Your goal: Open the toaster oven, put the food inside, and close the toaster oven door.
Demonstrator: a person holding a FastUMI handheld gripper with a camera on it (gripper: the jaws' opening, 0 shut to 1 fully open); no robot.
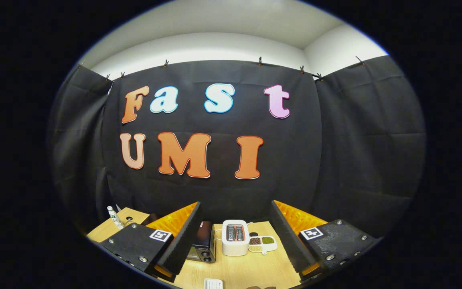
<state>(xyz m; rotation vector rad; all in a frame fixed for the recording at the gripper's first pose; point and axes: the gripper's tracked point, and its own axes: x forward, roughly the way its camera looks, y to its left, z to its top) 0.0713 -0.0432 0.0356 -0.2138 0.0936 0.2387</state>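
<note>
The hand-held gripper hangs above a pale wooden tabletop with its two black fingers spread wide apart, gripping nothing; each finger has a ribbed inner pad and an orange side, and each carries a small square marker on its top. Between the fingers and beyond their tips, the black toaster oven stands on the tabletop, partly hidden behind the left finger, so whether its door is open or closed cannot be told. Just beside it to the right stands a white two-slot toaster, upright, with its slots facing up. Right of the toaster, touching or nearly touching it, lies a small white divided dish with brown, green and pale contents in separate compartments. Closer in, near the base of the fingers, a white ribbed object lies on the wood. Out past the left finger, a small white bottle stands tilted near the tabletop's far left corner.
</note>
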